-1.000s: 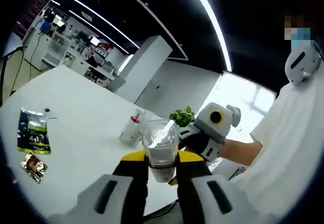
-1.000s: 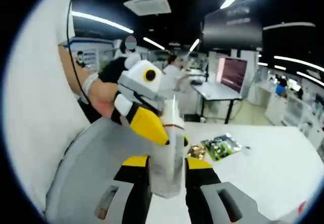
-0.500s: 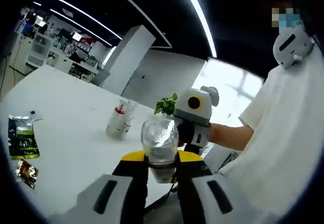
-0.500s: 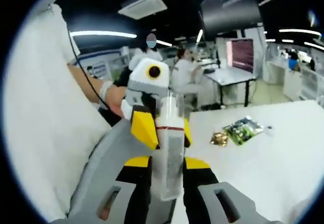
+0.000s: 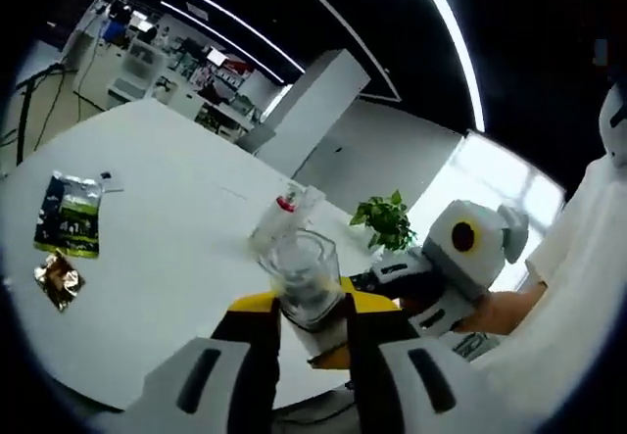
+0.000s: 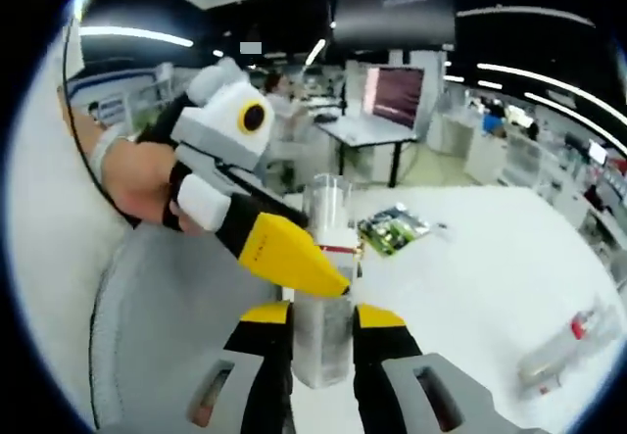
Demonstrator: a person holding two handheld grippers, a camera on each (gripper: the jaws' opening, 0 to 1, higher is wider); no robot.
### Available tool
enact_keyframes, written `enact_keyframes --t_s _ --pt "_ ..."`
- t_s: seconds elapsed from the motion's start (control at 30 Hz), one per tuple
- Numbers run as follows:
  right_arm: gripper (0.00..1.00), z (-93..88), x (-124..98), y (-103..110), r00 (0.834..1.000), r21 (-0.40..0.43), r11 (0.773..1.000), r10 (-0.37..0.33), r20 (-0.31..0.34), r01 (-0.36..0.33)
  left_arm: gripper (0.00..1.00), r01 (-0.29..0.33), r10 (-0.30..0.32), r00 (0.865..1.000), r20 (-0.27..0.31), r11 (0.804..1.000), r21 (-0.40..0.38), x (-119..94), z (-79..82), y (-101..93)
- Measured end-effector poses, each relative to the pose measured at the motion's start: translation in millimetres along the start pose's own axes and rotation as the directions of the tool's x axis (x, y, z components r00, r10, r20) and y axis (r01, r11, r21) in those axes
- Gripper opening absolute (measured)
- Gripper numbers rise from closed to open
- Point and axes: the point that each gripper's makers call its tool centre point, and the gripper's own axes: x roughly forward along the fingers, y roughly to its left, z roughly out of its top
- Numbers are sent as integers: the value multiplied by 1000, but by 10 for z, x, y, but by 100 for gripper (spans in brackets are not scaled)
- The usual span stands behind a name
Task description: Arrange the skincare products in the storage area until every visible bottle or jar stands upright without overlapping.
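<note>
Shifted since a second ago: the right gripper [image 5: 392, 287] now sits lower and further right in the left gripper view, and the clear bottle [image 5: 304, 282] held between both grippers is tipped more to the left there. Clear bottle [image 6: 326, 287]: transparent, red band near its neck, raised above the white bench [image 5: 167, 258], clamped at its lower body between the jaws of the right gripper [image 6: 321, 341]; the left gripper [image 6: 294, 258] crosses in from the left, its yellow jaw tip against the bottle's upper part. Left gripper [image 5: 306, 316]: jaws closed narrowly on the same bottle. On the bench, well apart: a second bottle with red cap [image 5: 281, 218], lying down; a green packet [image 5: 71, 216]; a small gold wrapper [image 5: 57, 277]. Potted plant [image 5: 384, 220] at the bench's far edge.
</note>
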Motion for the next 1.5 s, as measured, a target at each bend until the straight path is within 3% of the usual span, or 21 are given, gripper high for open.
enact_keyframes --t_s 0.07,0.13,0.2,0.33,0.47,0.57,0.77,0.83,0.87,0.93,1.1,1.2,1.33,1.4,1.43,1.5 --pt "17 -19 -20 15 1000 -8 1000 -13 -20 13 21 2 -2 1000 -2 999 -46 -5 -24 -30" --pt "18 -49 -40 62 999 6 1000 12 -43 -11 20 18 -18 1000 -23 1000 -12 -30 -62 -64" --pt "18 -22 -88 85 998 10 1000 20 -54 -19 20 48 -50 999 -23 998 -47 -39 -48 -109" --pt "18 7 -187 116 996 64 997 47 -73 -43 19 107 -107 994 -8 993 -39 -53 -24 -214" --pt "18 -21 -294 223 988 179 979 116 -99 -97 19 175 -175 984 -37 985 0 -86 -92 -341" --pt "17 11 -395 239 989 269 957 132 -71 -108 19 229 -228 973 -38 973 28 -92 -93 -453" --pt "16 66 -644 343 977 417 887 211 16 -198 19 356 -353 934 -51 931 82 -147 -118 -729" --pt "17 86 -705 388 974 416 883 225 36 -219 19 377 -373 926 -51 919 114 -181 -116 -800" --pt "17 95 -725 424 970 417 878 239 40 -234 19 414 -411 910 -53 900 138 -218 -117 -887" --pt "18 116 -766 484 966 420 873 253 46 -248 19 431 -427 903 -57 891 142 -239 -129 -934" --pt "18 137 -848 641 959 420 864 276 64 -276 19 521 -514 853 -85 840 150 -309 -181 -1111" --pt "18 152 -891 717 960 417 866 269 78 -276 19 555 -547 832 -94 819 145 -337 -200 -1179" --pt "17 166 -888 783 970 432 869 218 103 -241 19 570 -560 822 -104 811 134 -351 -221 -1207" --pt "16 159 -875 778 978 432 877 184 100 -209 19 566 -555 824 -110 814 128 -346 -232 -1194" --pt "16 166 -861 708 987 408 900 122 103 -154 20 556 -547 831 -106 820 134 -334 -222 -1174" --pt "15 181 -852 627 992 397 914 40 120 -84 20 530 -523 848 -87 839 127 -296 -187 -1113"
